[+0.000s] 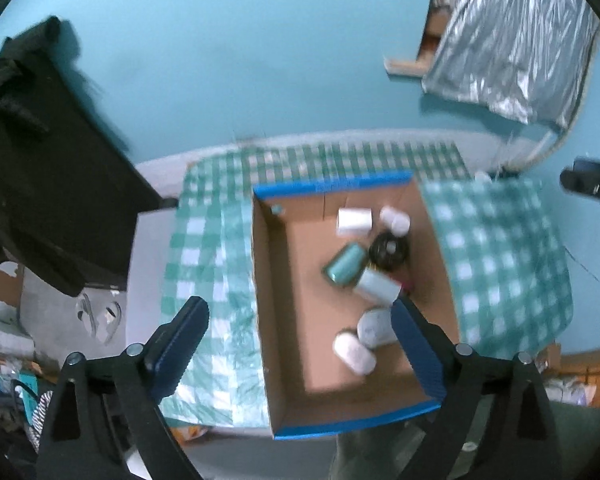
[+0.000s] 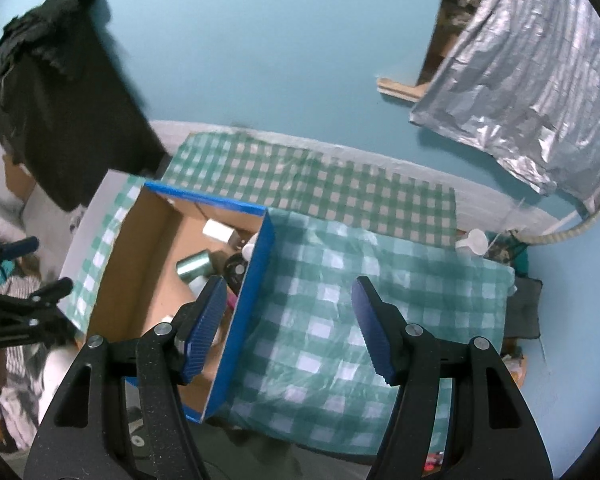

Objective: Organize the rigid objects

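Cardboard box [image 1: 278,320] with blue edges is sitting below the left gripper [image 1: 300,344], whose jaws are spread wide and holding nothing; the teal can [image 1: 344,266] and white containers [image 1: 374,326] are lying loose between them. The right gripper [image 2: 288,328], partly open and empty, is straddling the box's right wall, so lowering it is risking a knock.

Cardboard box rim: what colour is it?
Blue, on the cardboard box rim; clearest in the left wrist view.
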### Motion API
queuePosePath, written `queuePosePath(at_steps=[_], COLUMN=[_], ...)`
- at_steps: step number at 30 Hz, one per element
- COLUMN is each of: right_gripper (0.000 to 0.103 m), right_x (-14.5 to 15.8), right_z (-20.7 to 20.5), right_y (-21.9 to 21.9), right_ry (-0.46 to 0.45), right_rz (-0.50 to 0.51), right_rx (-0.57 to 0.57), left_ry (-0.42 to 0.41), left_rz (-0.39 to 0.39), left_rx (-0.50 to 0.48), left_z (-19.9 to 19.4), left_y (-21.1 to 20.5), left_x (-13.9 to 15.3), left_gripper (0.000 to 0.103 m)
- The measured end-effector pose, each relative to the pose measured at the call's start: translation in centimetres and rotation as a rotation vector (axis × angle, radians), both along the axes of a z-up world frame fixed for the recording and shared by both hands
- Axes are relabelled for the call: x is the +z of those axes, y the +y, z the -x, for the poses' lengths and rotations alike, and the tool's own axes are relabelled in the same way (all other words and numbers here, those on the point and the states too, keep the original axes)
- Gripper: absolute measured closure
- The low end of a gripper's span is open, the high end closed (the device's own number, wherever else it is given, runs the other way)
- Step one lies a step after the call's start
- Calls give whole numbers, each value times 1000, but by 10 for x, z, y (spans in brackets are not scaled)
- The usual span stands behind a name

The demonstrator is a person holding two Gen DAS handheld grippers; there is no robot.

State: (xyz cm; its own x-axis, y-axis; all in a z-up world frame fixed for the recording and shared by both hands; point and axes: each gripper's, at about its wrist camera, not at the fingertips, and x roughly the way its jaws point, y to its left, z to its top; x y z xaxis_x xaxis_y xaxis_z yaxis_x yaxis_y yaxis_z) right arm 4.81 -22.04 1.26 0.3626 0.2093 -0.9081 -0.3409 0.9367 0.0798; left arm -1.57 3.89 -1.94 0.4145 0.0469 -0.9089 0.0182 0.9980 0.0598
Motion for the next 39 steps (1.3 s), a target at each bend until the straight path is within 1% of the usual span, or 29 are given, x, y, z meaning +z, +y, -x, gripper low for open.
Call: queuePosePath(at_steps=[1,3,6,11,16,20,24,27,39], right_gripper=[39,39,39,39,39,39,39,39,39], right_x=[2,7,11,12,13,14,14,13,11], right_z=[2,5,8,10,11,12,11,10,10], right_y=[-3,-10,-19,-26,-30,-34,-36,-35,-39], right_ry=[-10,-38,-76,-120,-149,-162,-172,-172,-173], right_rz=[-8,-39,-74,-78,-68,-60,-40,-30,-34], right_rx=[-14,-39,-70,-94,-106,-127,-134,-132,-148], left_ry=[-18,-43,-73,-110,-116,-135,-118,-121,-131], left_rz=[-9,-22,-44,-64,-70,-53,-31,-18,-43], left_rx=[4,11,9,7,23,18,22,33,18], left_z=[0,-1,0,2,1,0,-3,-3,-9], left_y=[-3,-7,-14,-21,-26,-30,-31,-30,-35], left_x=[5,12,21,27,29,31,27,28,33], left_gripper=[7,1,1,1,1,1,1,1,1])
